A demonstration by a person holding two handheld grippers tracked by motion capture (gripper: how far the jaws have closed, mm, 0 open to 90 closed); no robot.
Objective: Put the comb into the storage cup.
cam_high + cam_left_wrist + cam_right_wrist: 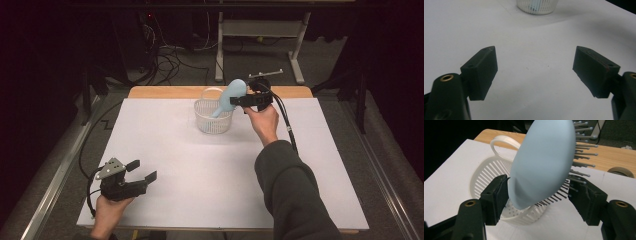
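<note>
The person's right arm stretches across the white table (200, 165), its right gripper (537, 195) loosely bracketing a pale blue plastic hairbrush (544, 162) standing handle-down in the white slatted basket (486, 173). The left gripper (141, 171) rests near the table's front edge, jaws apart and empty.

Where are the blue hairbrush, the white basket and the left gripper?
blue hairbrush (541, 162): right gripper view, smooth back of its head.
white basket (205, 121): high view, slatted side wall.
left gripper (141, 170): high view, midway between its open fingertips.

Dark room; cables (167, 60) on perhaps carpeted floor (330, 60).
</note>
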